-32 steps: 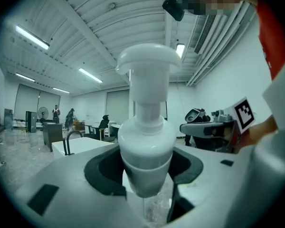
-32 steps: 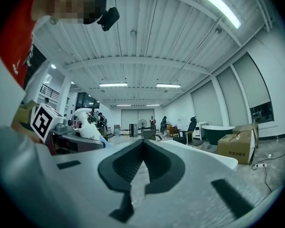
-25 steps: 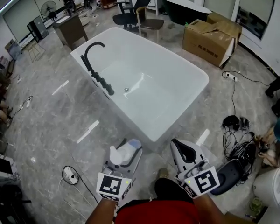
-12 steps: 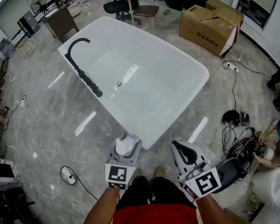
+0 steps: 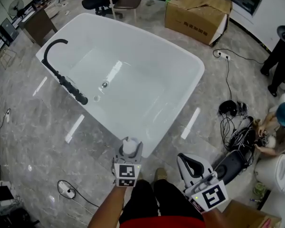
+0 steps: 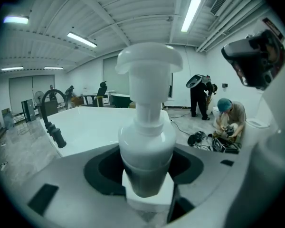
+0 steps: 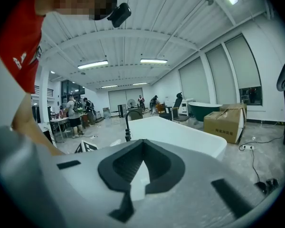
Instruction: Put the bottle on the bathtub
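A white pump bottle (image 5: 128, 146) stands upright between the jaws of my left gripper (image 5: 128, 152), which is shut on it. It is held just at the near corner of the white bathtub (image 5: 199, 69); whether it touches the rim I cannot tell. In the left gripper view the bottle (image 6: 147, 141) fills the middle, with the bathtub (image 6: 95, 125) behind it. A black faucet (image 5: 61, 75) stands on the tub's left rim. My right gripper (image 5: 191, 161) hangs over the floor to the right, shut and empty; in its own view the right gripper (image 7: 141, 148) faces the bathtub (image 7: 180, 134).
A cardboard box (image 5: 199, 11) lies beyond the tub, with a chair (image 5: 118, 1) at the far end. Cables and dark gear (image 5: 232, 110) lie on the floor at right, near a crouching person (image 5: 278, 122) and a white fixture (image 5: 275, 172). A cord (image 5: 66, 190) lies at left.
My left gripper has carried the bottle forward and up to the tub's near corner. The view has shifted forward over the tub. The right gripper has stayed low at the right.
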{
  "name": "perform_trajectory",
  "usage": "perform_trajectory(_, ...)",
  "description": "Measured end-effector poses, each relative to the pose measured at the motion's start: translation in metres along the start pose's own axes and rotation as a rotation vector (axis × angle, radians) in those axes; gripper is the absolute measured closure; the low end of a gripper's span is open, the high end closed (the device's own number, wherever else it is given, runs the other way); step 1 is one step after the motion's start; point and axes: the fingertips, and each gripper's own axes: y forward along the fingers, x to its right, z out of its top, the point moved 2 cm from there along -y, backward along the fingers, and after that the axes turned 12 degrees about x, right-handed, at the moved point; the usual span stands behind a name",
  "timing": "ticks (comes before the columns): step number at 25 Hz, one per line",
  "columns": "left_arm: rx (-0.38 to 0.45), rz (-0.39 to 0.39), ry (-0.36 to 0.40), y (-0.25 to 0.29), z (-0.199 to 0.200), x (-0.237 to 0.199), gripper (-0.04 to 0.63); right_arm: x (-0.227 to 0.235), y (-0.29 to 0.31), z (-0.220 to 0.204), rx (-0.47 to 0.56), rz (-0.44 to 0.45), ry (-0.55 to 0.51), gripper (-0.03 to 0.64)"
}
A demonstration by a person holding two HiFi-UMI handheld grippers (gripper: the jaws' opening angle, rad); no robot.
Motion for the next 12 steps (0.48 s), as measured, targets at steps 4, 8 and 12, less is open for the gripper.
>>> perform_trajectory(4, -0.024, -0.018, 0.012, 0.018, -0.024, -0.002, 0.365, -0.001, -0.002, -0.014, -0.034, -0.037, 0.008, 0.612)
perform_trajectory(8, -0.049, -0.026, 0.011, 0.027, -0.041, -0.006, 0.364, -0.003, 0.0, -0.02, -0.049, -0.065, 0.014, 0.612)
perform_trajectory(12, -0.064, -0.039, 0.019, 0.033, -0.053, -0.008, 0.364, -0.005, 0.002, -0.024, -0.058, -0.079, 0.015, 0.612)
